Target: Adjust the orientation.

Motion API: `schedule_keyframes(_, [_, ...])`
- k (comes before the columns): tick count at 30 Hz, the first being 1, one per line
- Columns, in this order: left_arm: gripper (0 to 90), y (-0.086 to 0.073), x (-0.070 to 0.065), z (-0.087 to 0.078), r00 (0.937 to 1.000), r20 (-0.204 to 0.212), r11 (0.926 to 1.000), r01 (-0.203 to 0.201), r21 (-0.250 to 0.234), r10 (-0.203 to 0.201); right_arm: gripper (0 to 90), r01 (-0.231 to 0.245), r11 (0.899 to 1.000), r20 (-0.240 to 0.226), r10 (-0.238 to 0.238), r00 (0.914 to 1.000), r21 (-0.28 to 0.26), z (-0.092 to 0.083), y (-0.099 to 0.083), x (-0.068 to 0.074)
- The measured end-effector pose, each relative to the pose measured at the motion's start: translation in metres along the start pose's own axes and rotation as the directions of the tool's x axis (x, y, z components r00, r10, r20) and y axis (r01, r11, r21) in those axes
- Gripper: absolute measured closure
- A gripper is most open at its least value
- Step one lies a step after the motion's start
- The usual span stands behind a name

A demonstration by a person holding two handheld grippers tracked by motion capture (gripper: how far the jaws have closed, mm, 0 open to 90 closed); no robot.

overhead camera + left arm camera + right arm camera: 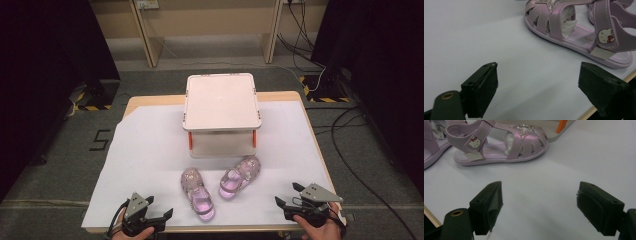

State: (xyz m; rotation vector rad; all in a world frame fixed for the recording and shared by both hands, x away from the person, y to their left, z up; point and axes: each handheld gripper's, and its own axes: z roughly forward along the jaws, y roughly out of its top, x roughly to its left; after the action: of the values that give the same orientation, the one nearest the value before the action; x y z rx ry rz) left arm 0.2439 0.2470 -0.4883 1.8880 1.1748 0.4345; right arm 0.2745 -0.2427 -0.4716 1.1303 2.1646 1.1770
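The fingers of the left gripper [161, 217] stand wide with nothing between them, low over the white tabletop [145, 165] near its front edge. The right gripper [284, 204] spreads its fingers wide too, empty. Between the two lie a left pink sandal [198, 193] and a right pink sandal [240, 176], side by side, just before a white two-tier shoe rack [221, 102].

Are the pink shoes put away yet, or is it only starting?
Only starting. Both pink sandals, the left sandal and the right sandal, lie on the white sheet in front of the little shelf, whose top is bare. The left gripper and right gripper are open, holding nothing. Picking up either sandal is left.
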Motion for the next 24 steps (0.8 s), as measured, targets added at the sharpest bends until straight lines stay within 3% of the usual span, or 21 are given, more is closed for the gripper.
schedule_keyframes(6, [15.2,0.002,-0.002,0.000,0.9998,0.014,0.9999,0.013,-0.007,-0.012,21.5,0.004,1.000,-0.001,-0.004,1.0000,0.006,0.001,-0.001,0.000])
schedule_keyframes(24, [15.0,0.020,-0.028,0.003,0.9934,0.109,0.9975,0.043,-0.057,-0.037,22.3,0.014,1.000,-0.011,-0.014,0.9998,0.000,0.004,0.000,0.003])
